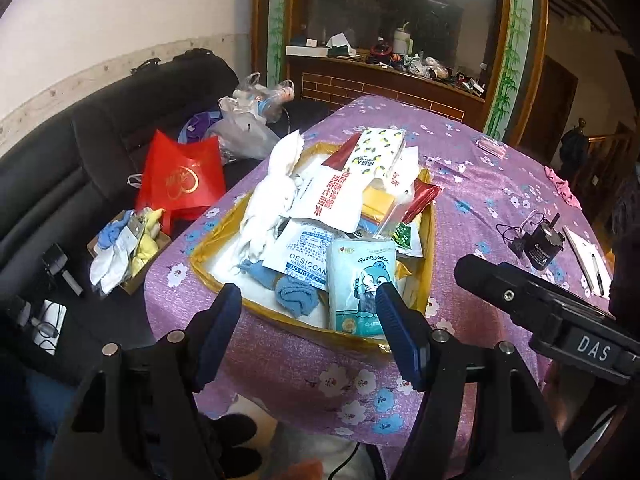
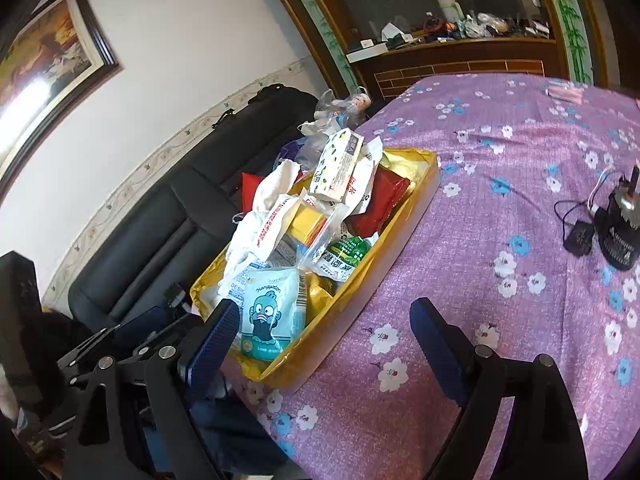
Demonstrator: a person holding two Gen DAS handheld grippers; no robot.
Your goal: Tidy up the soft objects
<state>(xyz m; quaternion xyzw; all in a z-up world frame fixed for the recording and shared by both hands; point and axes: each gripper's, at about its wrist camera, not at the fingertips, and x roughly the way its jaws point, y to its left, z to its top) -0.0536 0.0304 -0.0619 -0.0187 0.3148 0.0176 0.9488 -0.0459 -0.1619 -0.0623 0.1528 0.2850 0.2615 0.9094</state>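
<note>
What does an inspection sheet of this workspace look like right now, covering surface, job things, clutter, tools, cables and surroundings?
Surface: table under a purple flowered cloth.
Job's things: gold tray piled with packets, a white cloth, a blue rag and a cartoon pouch.
Clutter: black motor, pen, pink item.
Tools: left tool open, empty, above the tray's near edge; right tool open, empty.
Cables: thin wires beside the motor.
Surroundings: black sofa with red bag, sock box; cluttered wooden shelf.
</note>
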